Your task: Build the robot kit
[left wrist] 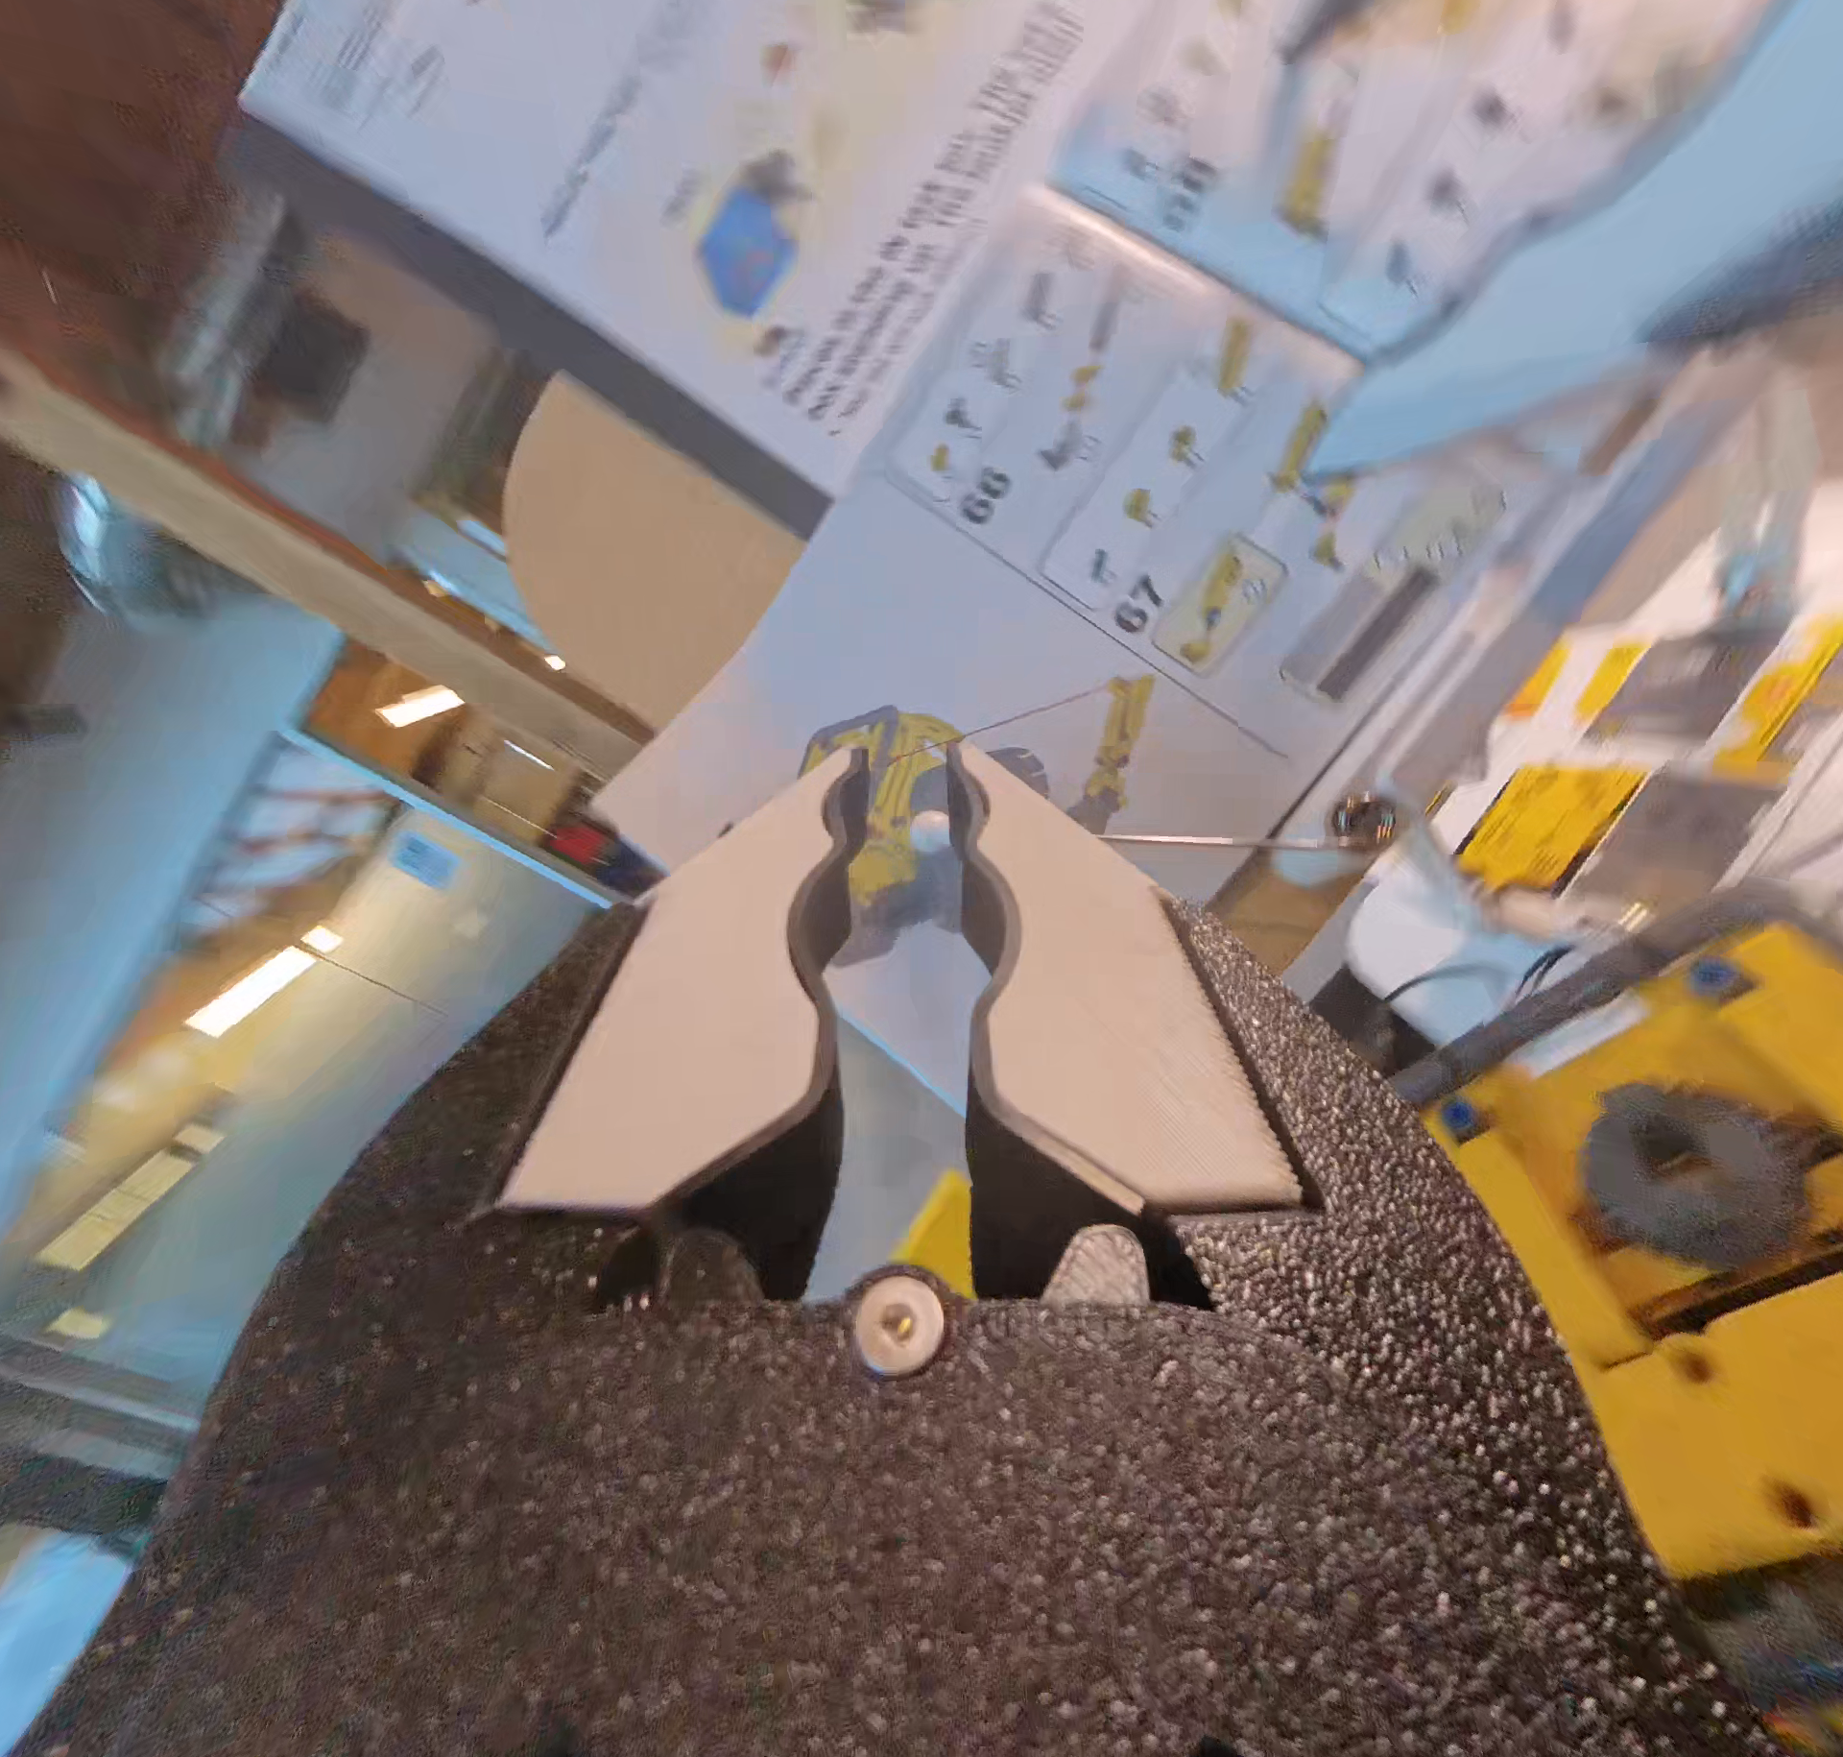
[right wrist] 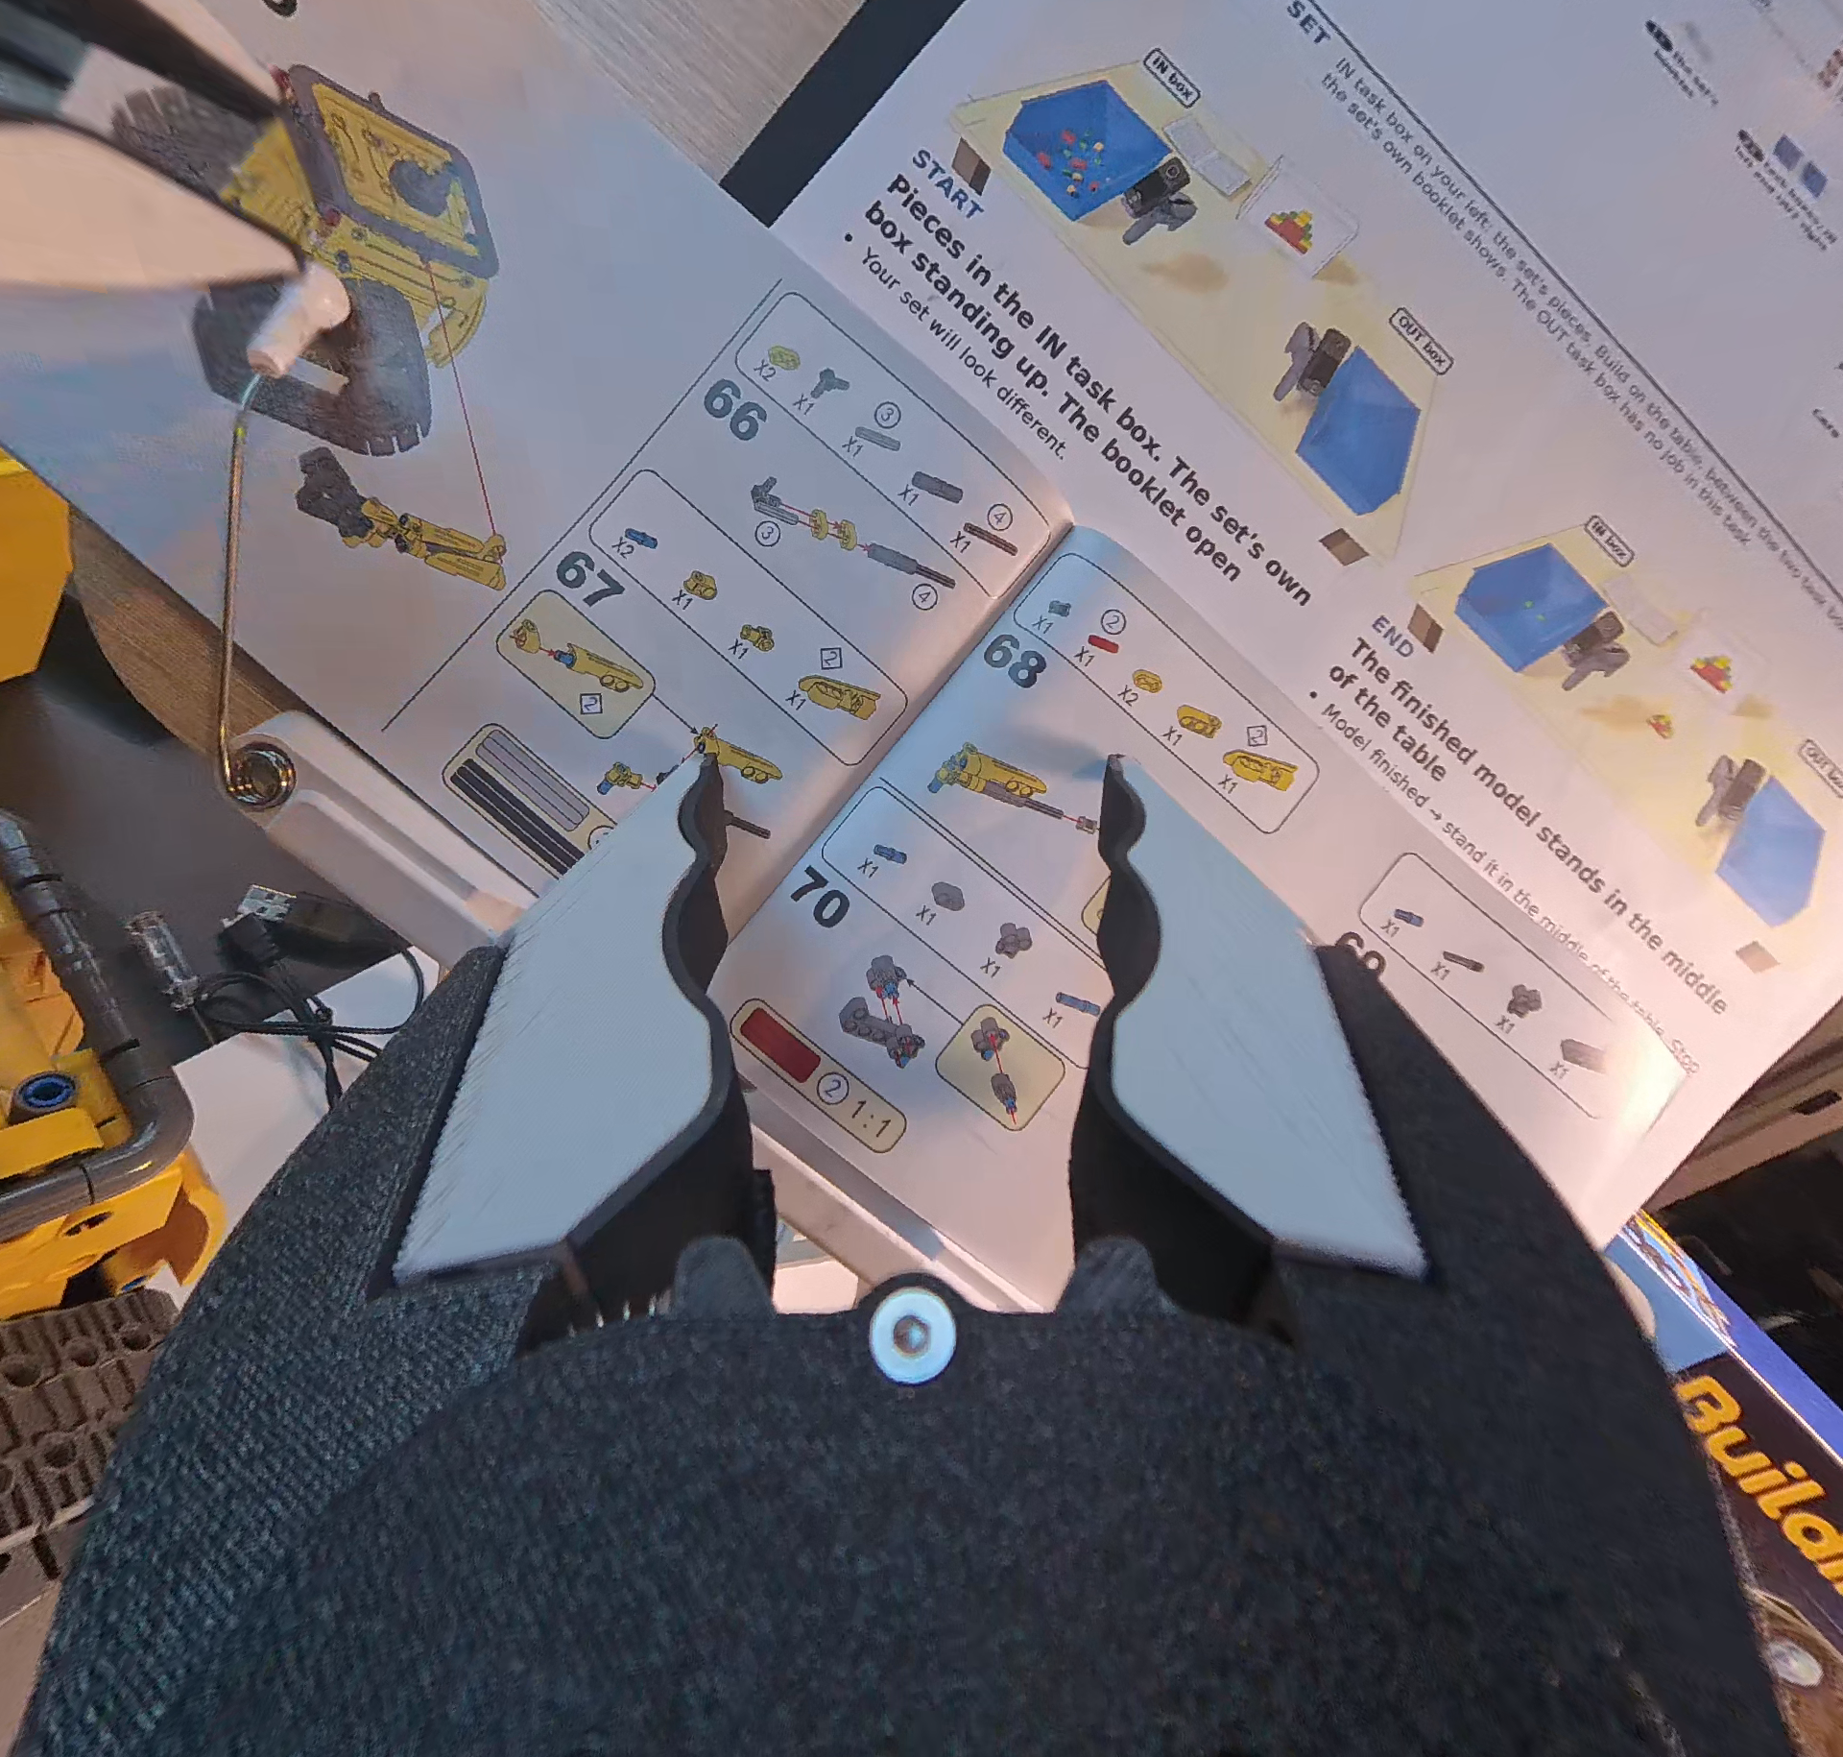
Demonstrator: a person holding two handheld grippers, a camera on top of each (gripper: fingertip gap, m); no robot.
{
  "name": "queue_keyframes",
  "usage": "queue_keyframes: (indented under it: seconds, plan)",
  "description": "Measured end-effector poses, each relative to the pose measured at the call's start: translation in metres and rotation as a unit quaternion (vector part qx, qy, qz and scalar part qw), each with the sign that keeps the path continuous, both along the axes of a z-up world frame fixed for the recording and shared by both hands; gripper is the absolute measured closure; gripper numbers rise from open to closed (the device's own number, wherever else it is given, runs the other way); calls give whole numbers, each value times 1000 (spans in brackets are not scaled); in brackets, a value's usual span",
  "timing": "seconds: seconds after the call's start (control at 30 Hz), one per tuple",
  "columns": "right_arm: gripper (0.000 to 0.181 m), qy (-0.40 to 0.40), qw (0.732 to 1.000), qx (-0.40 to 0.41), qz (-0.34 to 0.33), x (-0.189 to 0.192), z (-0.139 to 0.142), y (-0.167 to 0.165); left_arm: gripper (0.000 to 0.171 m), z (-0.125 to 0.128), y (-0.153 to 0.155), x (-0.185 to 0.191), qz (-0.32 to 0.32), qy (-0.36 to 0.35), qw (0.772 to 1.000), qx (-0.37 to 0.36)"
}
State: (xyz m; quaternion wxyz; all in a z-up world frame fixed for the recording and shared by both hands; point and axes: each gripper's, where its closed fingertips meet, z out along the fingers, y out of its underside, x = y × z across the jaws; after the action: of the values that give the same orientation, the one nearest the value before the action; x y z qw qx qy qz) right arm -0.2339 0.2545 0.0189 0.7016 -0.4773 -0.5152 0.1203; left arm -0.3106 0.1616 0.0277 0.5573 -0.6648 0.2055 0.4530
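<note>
Left gripper: the left gripper (left wrist: 908, 761) has its grey ribbed fingers nearly together, pinching a small white cylindrical cap (left wrist: 929, 826) just behind their tips.
Held piece: the cap ends a thin metal wire arm (left wrist: 1227, 841); in the right wrist view the wire curves down to a coiled loop (right wrist: 257, 771) on a white plastic bar at the booklet's lower left edge.
Right gripper: the right gripper (right wrist: 910, 769) has its fingers spread wide, holding nothing and hanging over the centre fold of the open white instruction booklet (right wrist: 618, 362).
Edges: the booklet overlaps a large white printed sheet (right wrist: 1296, 313); pale wooden surface (right wrist: 678, 13) shows above them.
Left side: a yellow block-built toy model (right wrist: 60, 1160) and black cables (right wrist: 299, 971) crowd the space beside the right gripper.
Right side: a blue and black cardboard box (right wrist: 1775, 1460) lies below the sheet's lower edge.
Writing: the booklet carries numbered steps with part drawings, the sheet headings, captions and photographs, the box large orange lettering.
Sharpness: the left wrist view is blurred.
</note>
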Motion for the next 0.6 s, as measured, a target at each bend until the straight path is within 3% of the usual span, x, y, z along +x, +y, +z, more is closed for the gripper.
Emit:
queue_keyframes:
  seconds: [0.07, 0.17, 0.23, 0.3, 0.37, 0.43, 0.6]
  plan:
    - [106, 1, 1000, -2, 2, 0, 0, 0, 151, 5, -11, -6, -17, -172, 983, 68]
    - [106, 2, 1000, -6, 4, 0, -1, 1, 128, -15, -16, -9, -36, -431, 897, 94]
    - [106, 2, 1000, -6, 6, 0, -1, 1, 128, -22, -12, -3, -61, -517, 848, 97]
    - [106, 3, 1000, -9, 6, 0, -1, 1, 134, -31, -2, 2, -61, -548, 831, 76]
    - [105, 2, 1000, -11, 5, 0, -1, 1, 154, -36, 10, 6, -47, -547, 835, 49]
    - [105, 0, 1000, -14, 6, 0, -2, 1, 168, -31, 23, 15, -38, -509, 859, 33]
    - [93, -19, 1000, -16, 15, -2, -8, -1, 171, -40, 53, 61, -57, -340, 935, -79]
